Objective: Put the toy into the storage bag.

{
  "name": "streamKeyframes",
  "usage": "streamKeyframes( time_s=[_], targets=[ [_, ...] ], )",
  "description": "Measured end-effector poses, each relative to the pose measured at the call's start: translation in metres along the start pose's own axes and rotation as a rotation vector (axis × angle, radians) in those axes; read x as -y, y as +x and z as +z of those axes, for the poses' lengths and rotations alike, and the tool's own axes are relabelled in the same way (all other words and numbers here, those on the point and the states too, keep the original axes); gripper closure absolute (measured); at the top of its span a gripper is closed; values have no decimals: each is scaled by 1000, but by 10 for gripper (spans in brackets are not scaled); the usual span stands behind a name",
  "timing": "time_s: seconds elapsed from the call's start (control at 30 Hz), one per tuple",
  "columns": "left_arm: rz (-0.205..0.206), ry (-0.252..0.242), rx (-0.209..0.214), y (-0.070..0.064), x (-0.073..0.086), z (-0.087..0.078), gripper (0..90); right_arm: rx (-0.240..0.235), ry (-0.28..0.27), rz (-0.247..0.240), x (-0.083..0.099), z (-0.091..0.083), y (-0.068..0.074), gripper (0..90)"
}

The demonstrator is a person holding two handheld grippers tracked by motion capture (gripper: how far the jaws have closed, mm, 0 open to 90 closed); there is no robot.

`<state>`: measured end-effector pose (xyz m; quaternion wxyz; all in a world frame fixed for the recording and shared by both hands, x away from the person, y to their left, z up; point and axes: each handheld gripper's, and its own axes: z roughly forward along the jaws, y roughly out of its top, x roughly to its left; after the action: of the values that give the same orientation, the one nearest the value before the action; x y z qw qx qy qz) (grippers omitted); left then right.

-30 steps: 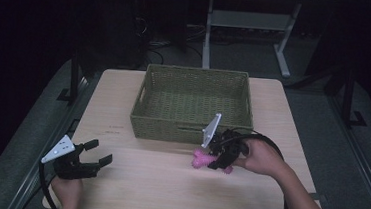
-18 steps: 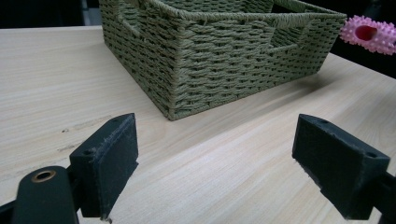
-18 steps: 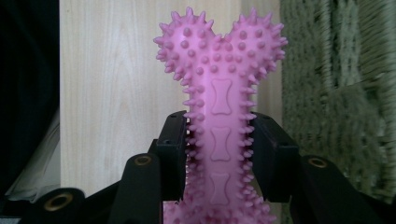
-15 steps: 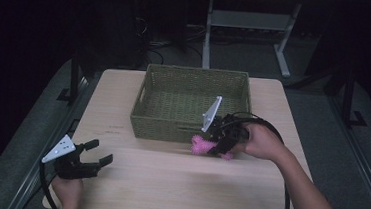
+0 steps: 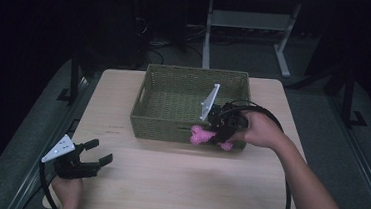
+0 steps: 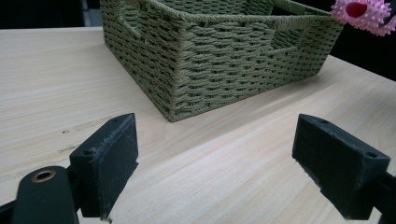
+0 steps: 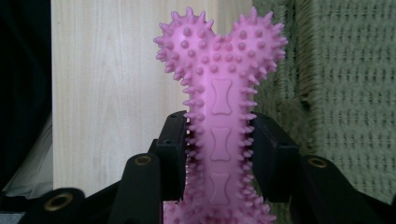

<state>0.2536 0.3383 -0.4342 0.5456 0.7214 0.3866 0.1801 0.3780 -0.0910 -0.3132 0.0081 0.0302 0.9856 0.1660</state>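
Observation:
A pink spiky bone-shaped toy (image 7: 222,98) is clamped by its shaft between the jaws of my right gripper (image 7: 219,154). In the high view that toy (image 5: 202,135) hangs at the front wall of the green woven basket (image 5: 171,128), near its right end, with my right gripper (image 5: 217,133) shut on it. One end of the toy (image 6: 365,14) also pokes in above the basket's rim (image 6: 219,18) in the left gripper view. My left gripper (image 5: 93,153) rests open over the table's front left corner, nothing between its fingers (image 6: 106,163).
The basket stands at the middle back of the light wooden table (image 5: 177,184). A black cable (image 5: 287,192) trails from the right gripper along the person's forearm. Dark floor and a white desk frame (image 5: 245,24) lie beyond the table.
My right gripper has carried the pink toy up and away from the table, toward the basket's front right edge. The left gripper has stayed in place, open.

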Motion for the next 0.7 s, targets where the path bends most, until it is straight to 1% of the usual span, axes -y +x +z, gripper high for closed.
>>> streamKeyframes(
  time_s=[0.07, 0.23, 0.4, 0.5, 0.57, 0.6, 0.63, 0.7],
  targets=[
    [-1, 0, 0, 0, 0, 0, 139, -3, -5, 1, -1, -3, -2, 584],
    [-1, -1, 0, 0, 0, 0, 139, 9, 7, 1, -3, -8, -7, 584],
    [-2, -2, 0, 0, 0, 0, 139, 20, 16, 0, -6, -14, -15, 584],
    [-2, -2, -1, 0, 0, 0, 139, 20, 14, 5, -7, -17, -18, 584],
    [-4, -3, 0, 0, 0, 0, 139, 23, 14, 3, -9, -19, -22, 584],
    [-5, -3, -1, 0, 0, 0, 139, 29, 18, 9, -10, -22, -26, 584],
    [-5, -3, -1, 0, 0, 0, 139, 29, 18, 9, -10, -22, -26, 584],
    [-5, -4, 0, 0, 0, 0, 139, 34, 17, 15, -12, -25, -33, 584]
  ],
)
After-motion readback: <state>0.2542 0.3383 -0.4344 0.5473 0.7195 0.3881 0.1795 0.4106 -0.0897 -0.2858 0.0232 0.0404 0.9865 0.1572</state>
